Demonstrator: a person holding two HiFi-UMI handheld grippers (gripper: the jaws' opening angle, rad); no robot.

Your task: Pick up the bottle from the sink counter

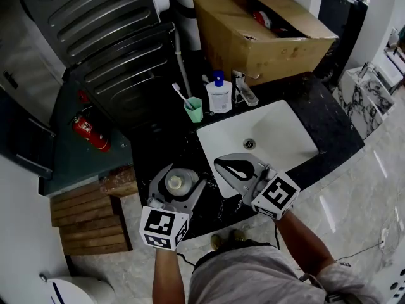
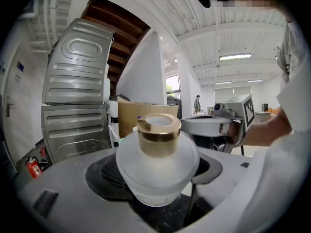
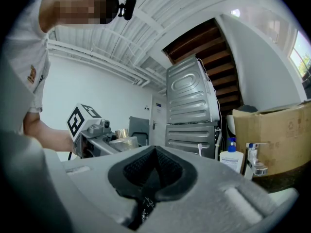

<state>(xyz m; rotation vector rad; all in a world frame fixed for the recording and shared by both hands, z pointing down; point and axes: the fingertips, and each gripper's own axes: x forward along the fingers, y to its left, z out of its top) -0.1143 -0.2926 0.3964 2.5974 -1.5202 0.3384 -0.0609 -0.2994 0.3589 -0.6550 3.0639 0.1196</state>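
Observation:
A squat frosted white bottle (image 1: 179, 182) with a gold cap sits between the jaws of my left gripper (image 1: 177, 187), which is shut on its round body. In the left gripper view the bottle (image 2: 156, 166) fills the gap between the dark pads, and its gold cap (image 2: 159, 136) points up and away. The bottle is held near my body, over the front left part of the black counter (image 1: 329, 122). My right gripper (image 1: 233, 168) hangs over the front edge of the white sink (image 1: 278, 128). Its jaws (image 3: 154, 171) are shut with nothing in them.
At the back of the counter stand a white pump bottle (image 1: 219, 94) with a blue top, a green cup (image 1: 193, 110) with a toothbrush, and a chrome tap (image 1: 243, 88). A cardboard box (image 1: 259, 30) sits behind them. A grey appliance (image 1: 101, 30) and a red fire extinguisher (image 1: 90, 133) are on the left.

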